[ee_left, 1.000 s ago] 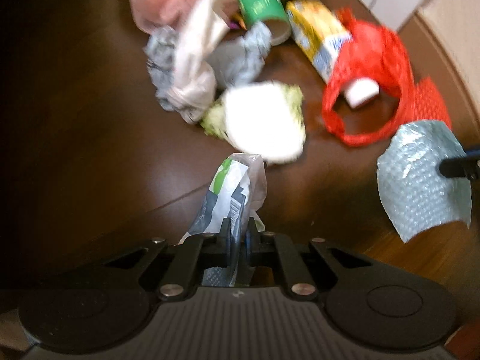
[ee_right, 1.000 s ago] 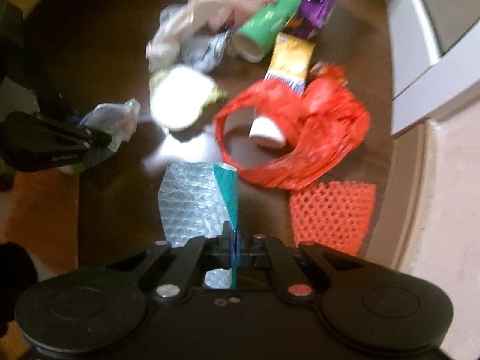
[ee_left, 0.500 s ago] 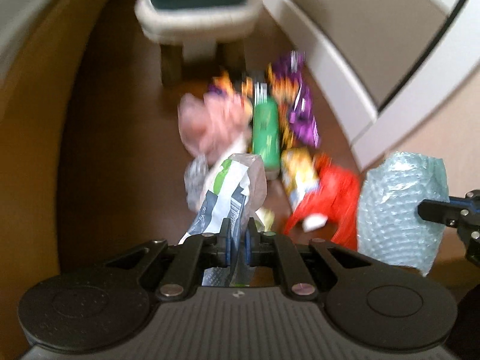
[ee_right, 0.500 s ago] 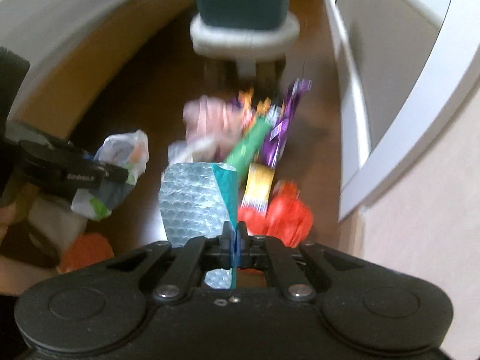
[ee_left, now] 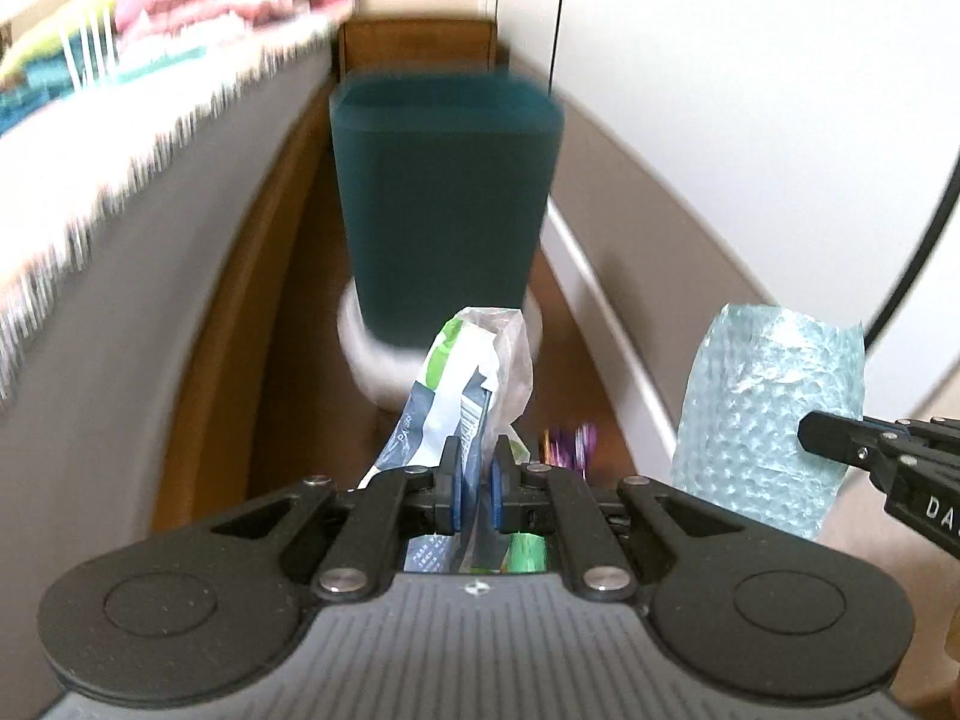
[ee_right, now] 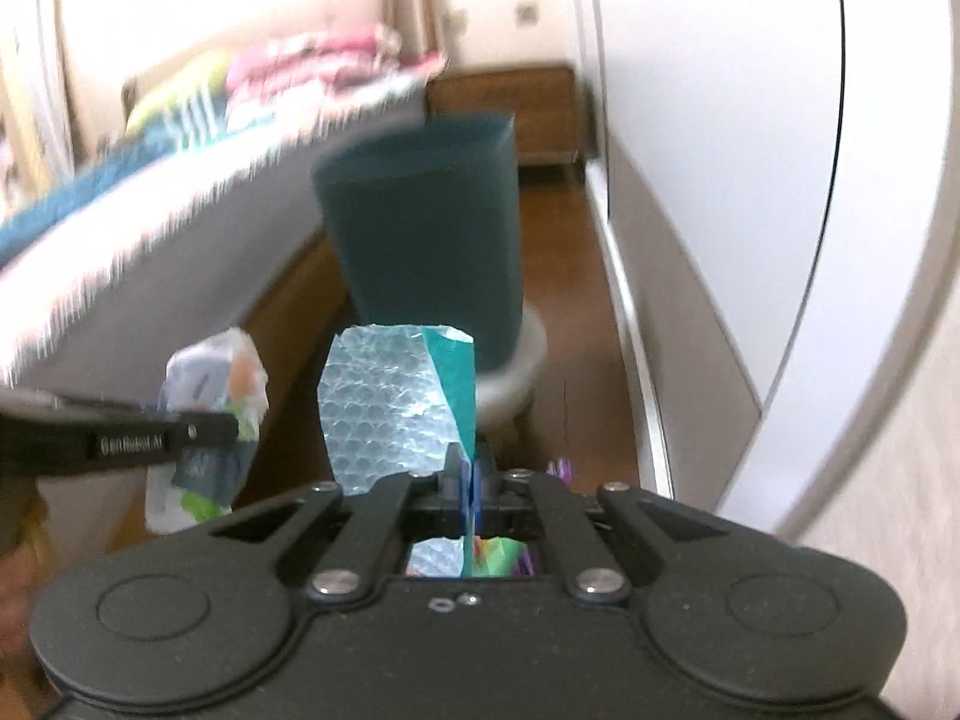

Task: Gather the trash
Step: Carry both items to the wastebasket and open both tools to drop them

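My left gripper (ee_left: 477, 483) is shut on a crumpled clear plastic wrapper (ee_left: 474, 384) printed in white, green and dark blue, which stands up between the pads. My right gripper (ee_right: 470, 477) is shut on a piece of pale blue bubble wrap (ee_right: 384, 402) with a teal folded edge. Each gripper shows in the other's view: the right gripper (ee_left: 807, 435) with its bubble wrap (ee_left: 774, 420) at the right, the left gripper (ee_right: 231, 429) with its wrapper (ee_right: 210, 408) at the left. Ahead stands a dark teal bin (ee_left: 447, 204) on a white round stool (ee_left: 375, 360).
A bed (ee_left: 108, 228) with a fringed cover and folded pink and green bedding (ee_left: 180, 12) runs along the left. White cupboard doors (ee_right: 750, 180) line the right. A wooden nightstand (ee_right: 510, 108) stands behind the bin. A purple wrapper (ee_left: 567, 444) lies on the brown floor below.
Both grippers have risen from the pile of litter on the floor and tilted up, each still holding its piece. The teal bin now fills the middle of both views.
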Demonstrator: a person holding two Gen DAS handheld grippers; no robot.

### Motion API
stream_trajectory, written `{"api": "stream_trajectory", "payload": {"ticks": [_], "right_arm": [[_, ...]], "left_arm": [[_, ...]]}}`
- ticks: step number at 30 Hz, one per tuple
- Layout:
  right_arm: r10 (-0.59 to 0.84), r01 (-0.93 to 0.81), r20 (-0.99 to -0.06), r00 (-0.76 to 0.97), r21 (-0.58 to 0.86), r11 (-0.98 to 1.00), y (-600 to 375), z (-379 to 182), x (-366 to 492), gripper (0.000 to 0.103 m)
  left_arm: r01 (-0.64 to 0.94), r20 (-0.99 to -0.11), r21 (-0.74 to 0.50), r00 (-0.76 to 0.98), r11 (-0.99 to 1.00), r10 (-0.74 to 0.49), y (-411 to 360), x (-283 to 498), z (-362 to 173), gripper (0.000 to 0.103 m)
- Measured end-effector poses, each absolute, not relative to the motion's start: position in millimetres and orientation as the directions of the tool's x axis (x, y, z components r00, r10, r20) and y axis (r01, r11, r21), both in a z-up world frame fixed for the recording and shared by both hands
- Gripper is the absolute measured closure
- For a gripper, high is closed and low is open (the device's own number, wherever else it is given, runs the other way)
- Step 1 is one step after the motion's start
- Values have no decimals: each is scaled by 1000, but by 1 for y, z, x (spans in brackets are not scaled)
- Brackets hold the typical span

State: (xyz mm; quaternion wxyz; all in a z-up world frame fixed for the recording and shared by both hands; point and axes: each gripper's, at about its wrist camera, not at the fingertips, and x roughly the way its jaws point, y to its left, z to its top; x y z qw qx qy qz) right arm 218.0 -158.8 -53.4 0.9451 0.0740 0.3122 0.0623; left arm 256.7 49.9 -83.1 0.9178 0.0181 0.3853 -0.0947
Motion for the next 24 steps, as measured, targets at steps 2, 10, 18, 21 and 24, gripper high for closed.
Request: {"api": "stream_trajectory", "payload": {"ticks": [2, 10, 18, 21, 24], "right_arm": [[153, -50, -534, 832, 202, 978, -159, -35, 231, 102], [121, -8, -438, 891, 252, 968, -159, 18, 302, 102], [103, -26, -412, 906, 187, 982, -139, 39, 379, 102], [91, -27, -410, 907, 159, 987, -131, 39, 401, 102], [89, -27, -412, 907, 155, 988, -123, 34, 429, 102]], "left_arm": [[182, -681, -45, 714, 982, -163, 50, 269, -63, 95], [183, -600, -78, 777, 980, -193, 51, 333, -10, 95], [162, -586, -135, 783, 978, -211, 62, 402, 14, 95], [155, -580, -163, 784, 974, -222, 67, 437, 15, 95], [156, -573, -187, 785, 970, -237, 70, 471, 15, 95]]}}
